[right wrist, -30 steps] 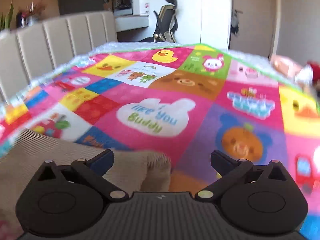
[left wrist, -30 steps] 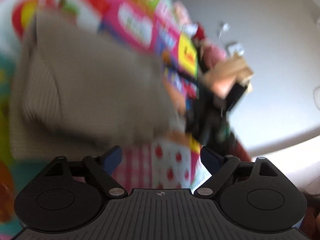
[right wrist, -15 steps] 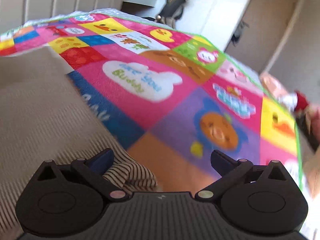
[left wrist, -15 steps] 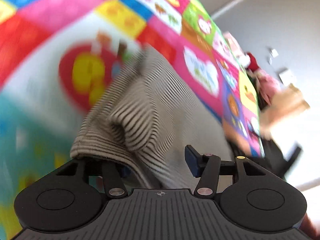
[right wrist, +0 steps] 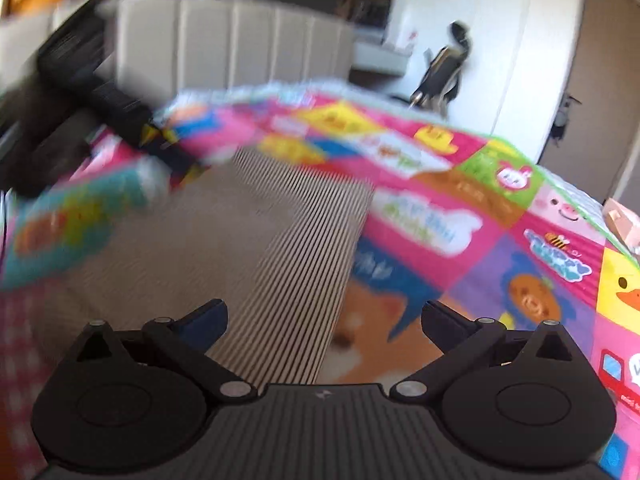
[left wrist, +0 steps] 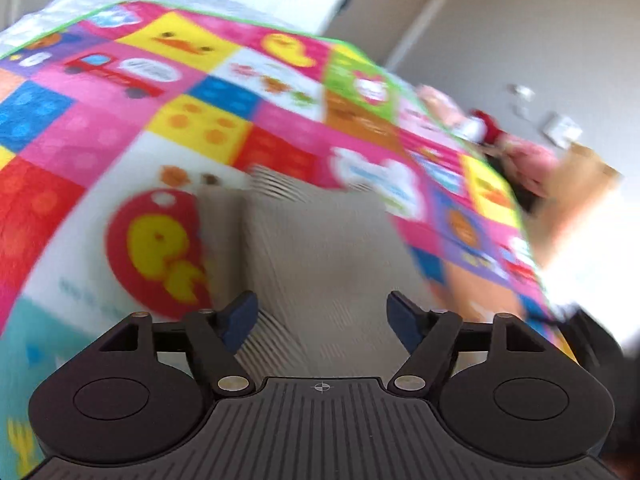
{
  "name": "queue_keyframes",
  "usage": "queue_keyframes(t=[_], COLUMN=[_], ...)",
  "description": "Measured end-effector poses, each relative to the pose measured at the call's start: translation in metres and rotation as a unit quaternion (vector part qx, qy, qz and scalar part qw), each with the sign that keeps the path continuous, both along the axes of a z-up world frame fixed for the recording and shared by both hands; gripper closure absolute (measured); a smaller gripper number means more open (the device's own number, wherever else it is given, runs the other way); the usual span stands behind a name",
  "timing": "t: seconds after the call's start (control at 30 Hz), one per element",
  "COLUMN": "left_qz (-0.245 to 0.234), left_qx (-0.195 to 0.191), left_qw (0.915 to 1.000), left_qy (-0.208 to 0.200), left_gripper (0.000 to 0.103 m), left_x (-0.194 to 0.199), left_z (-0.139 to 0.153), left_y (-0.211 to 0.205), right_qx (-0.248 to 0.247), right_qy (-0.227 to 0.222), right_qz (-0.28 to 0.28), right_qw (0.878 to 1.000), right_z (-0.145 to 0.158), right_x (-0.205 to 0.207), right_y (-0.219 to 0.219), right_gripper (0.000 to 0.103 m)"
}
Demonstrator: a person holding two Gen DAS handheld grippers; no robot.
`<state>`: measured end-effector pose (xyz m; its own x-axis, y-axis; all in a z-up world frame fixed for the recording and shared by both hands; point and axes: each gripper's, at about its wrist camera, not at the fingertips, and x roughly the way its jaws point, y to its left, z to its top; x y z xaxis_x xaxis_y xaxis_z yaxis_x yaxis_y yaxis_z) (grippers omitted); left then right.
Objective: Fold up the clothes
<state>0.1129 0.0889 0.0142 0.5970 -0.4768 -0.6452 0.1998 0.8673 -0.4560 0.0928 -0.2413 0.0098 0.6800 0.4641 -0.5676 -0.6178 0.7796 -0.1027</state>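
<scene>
A beige garment with thin dark stripes (left wrist: 324, 248) lies folded flat on a colourful cartoon play mat (left wrist: 120, 128). My left gripper (left wrist: 322, 320) hovers over its near edge, open, with nothing between its blue-padded fingers. From the right wrist view the same striped garment (right wrist: 256, 248) stretches ahead and to the left, its straight right edge running toward the camera. My right gripper (right wrist: 324, 320) is open above that edge, holding nothing. The blurred left gripper body (right wrist: 104, 92) shows dark at the upper left, over the garment's far side.
The play mat (right wrist: 500, 240) covers the whole work surface. A beige padded headboard or sofa back (right wrist: 240, 48) stands behind, with an office chair (right wrist: 440, 72) and a door beyond. Pink and red items and a cardboard box (left wrist: 576, 176) lie past the mat's right edge.
Half a second ago my left gripper was narrowed on a raised fold of the garment; now it is open and the garment lies flat. Both cameras have swung and pulled back.
</scene>
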Motion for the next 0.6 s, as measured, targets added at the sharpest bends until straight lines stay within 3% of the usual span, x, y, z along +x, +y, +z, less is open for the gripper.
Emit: queue_keyframes(t=[0.1,0.2,0.33,0.43,0.53,0.6], left_qz=[-0.042,-0.085,-0.129,-0.123,-0.114,-0.109], left_qx=[0.040,0.080,0.131,0.134,0.133,0.132], left_qw=[0.9983,0.9932,0.9829,0.9833,0.9846,0.9852], left_qy=[-0.001,-0.001,-0.006,-0.001,0.003,0.007], left_gripper=[0.017,0.017,0.012,0.010,0.009,0.009], left_x=[-0.018,-0.036,-0.058,-0.064,-0.066,-0.067], left_z=[-0.008,-0.015,-0.024,-0.025,-0.024,-0.024], left_y=[-0.020,-0.041,-0.063,-0.060,-0.056,-0.055], right_qx=[0.004,-0.052,-0.012,0.003,-0.009,-0.024], right_qy=[0.024,0.049,0.080,0.097,0.080,0.034], right_qz=[-0.010,-0.006,-0.013,-0.012,-0.008,0.012], right_qw=[1.000,0.997,0.997,0.995,0.997,0.999], right_z=[-0.008,-0.034,-0.045,-0.045,-0.040,-0.030], right_x=[0.022,0.024,-0.006,-0.014,-0.019,-0.030], right_y=[0.001,0.012,0.005,0.000,0.005,0.008], right_gripper=[0.000,0.000,0.000,0.000,0.000,0.000])
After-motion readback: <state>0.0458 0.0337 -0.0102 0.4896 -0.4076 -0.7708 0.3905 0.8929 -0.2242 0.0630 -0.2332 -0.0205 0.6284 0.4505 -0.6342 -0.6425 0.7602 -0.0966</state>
